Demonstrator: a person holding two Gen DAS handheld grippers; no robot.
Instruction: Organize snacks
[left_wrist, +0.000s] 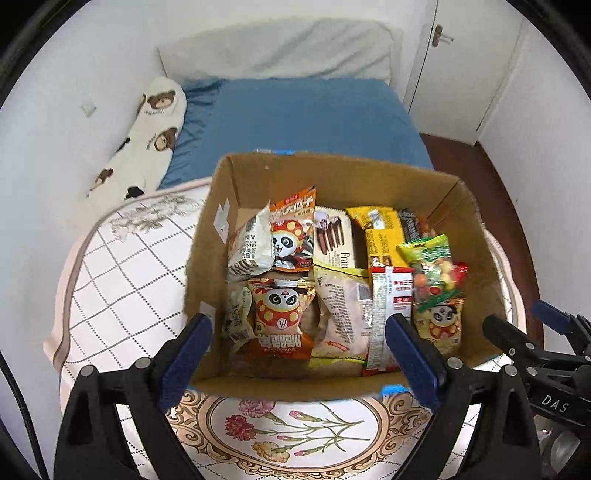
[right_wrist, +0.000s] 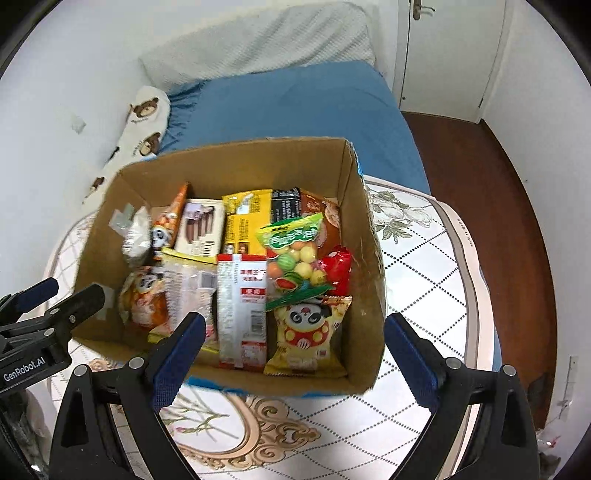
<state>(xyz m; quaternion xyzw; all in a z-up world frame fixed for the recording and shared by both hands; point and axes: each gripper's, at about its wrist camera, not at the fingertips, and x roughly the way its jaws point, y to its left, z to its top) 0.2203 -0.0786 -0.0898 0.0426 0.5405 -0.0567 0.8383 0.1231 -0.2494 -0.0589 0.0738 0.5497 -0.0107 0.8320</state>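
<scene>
a cardboard box (left_wrist: 476, 258) on the patterned table (left_wrist: 122, 280) was packed with glossy snack packets (right_wrist: 242, 310). both the left gripper (left_wrist: 299, 354) and right gripper (right_wrist: 295, 354) were held spread wide, nothing grasped.

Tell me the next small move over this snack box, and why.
Probably lower the right gripper toward the yellow panda packet in the cardboard box. Both grippers are open and empty above the box, and that packet lies nearest the right one, uncovered on top; the left gripper can wait.

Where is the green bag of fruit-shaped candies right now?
The green candy bag lies inside the cardboard box near its right wall, just beyond the yellow panda packet and beside a red wrapper.
</scene>
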